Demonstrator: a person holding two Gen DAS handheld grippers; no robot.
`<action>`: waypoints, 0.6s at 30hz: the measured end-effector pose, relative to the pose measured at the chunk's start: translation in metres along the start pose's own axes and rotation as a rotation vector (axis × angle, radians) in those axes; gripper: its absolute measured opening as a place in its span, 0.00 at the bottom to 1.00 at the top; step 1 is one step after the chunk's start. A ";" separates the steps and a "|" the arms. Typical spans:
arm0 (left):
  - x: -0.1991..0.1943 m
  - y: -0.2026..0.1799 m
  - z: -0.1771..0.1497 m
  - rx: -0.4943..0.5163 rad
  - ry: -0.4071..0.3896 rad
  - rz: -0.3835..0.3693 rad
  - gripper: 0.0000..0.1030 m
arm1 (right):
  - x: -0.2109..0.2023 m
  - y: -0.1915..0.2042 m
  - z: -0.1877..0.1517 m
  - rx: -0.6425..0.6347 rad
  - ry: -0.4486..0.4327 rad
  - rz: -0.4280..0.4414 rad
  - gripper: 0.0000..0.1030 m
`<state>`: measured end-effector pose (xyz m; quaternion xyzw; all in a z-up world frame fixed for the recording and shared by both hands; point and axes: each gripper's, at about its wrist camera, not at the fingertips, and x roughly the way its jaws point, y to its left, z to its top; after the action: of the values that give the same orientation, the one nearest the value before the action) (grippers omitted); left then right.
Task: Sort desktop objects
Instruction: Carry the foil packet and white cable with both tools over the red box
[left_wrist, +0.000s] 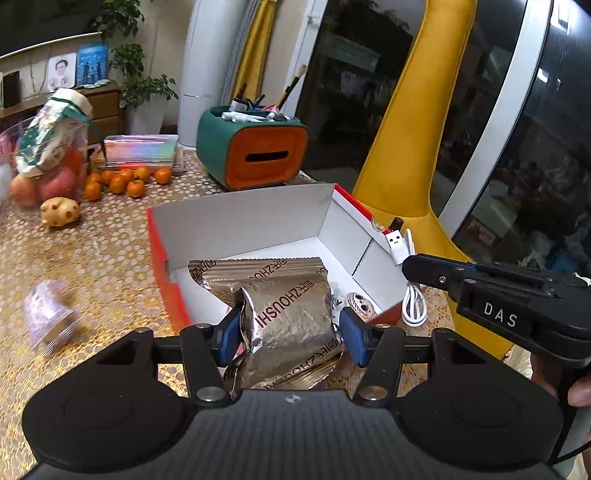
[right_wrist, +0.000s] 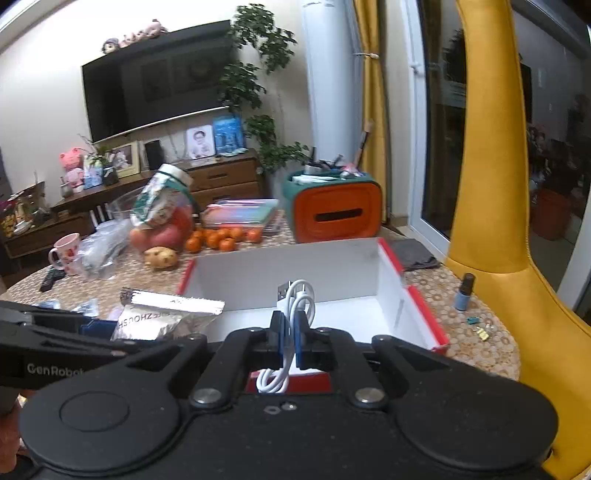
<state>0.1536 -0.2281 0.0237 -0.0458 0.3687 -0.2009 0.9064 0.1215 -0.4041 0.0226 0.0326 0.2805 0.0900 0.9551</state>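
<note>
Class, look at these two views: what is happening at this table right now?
A person holds a two-finger tool in each hand and is sorting things into an open red-and-white box. The left tool grips a silver foil packet at the box's near edge. The right tool is shut on a coiled white USB cable, held over the box. Tangerines, a potato and a green-and-orange organiser sit further back on the table.

The left gripper (left_wrist: 290, 326) is clamping a silver foil packet (left_wrist: 291, 317) between its blue pads, hanging just ahead over the open white box (left_wrist: 240, 225), with the right gripper (left_wrist: 410, 267) gripping a white cable (left_wrist: 413, 295) alongside.
</note>
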 end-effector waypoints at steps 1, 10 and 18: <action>0.004 -0.001 0.003 -0.001 0.001 -0.004 0.54 | 0.004 -0.006 0.002 0.007 0.005 -0.003 0.05; 0.060 -0.003 0.041 0.021 0.063 -0.017 0.54 | 0.046 -0.041 0.010 0.054 0.063 0.003 0.05; 0.118 0.007 0.055 0.016 0.162 -0.011 0.54 | 0.091 -0.057 0.008 0.066 0.137 -0.010 0.05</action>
<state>0.2697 -0.2724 -0.0147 -0.0240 0.4391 -0.2118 0.8728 0.2102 -0.4428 -0.0254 0.0564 0.3483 0.0779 0.9324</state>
